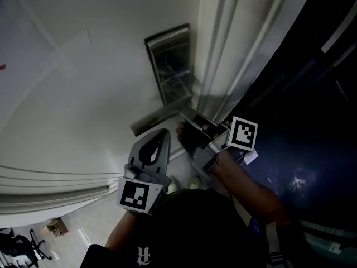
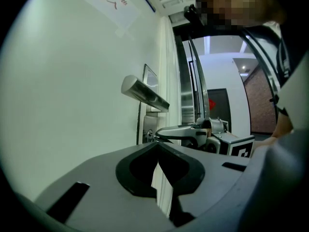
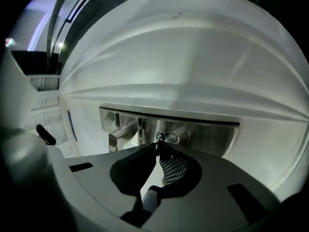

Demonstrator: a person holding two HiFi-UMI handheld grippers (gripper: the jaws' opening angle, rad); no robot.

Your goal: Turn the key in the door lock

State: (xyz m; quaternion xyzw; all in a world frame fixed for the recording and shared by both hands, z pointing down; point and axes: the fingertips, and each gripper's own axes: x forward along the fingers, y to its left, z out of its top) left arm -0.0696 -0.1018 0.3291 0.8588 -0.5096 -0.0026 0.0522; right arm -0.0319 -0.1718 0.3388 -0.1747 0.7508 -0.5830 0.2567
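Right gripper [image 3: 158, 146] pinched shut, seemingly on key [image 3: 161, 137], left gripper [image 2: 157, 146] closed, empty.

Right gripper [image 1: 188, 115] is stretched forward on an extended arm, jaws pinched on the key [image 3: 161, 138] — left gripper [image 1: 163, 134] is just beside it, jaws together, empty.

I see a white door [image 1: 83, 94], a shiny silver lock plate [image 1: 170, 66], a silver handle [image 1: 159, 119], my left gripper [image 1: 160, 134] grey with black inside, my right gripper [image 1: 188, 118] grey too, black-and-white squares on the left cube [image 1: 136, 195] and the right cube [image 1: 243, 134], a small silver key [image 3: 161, 138]
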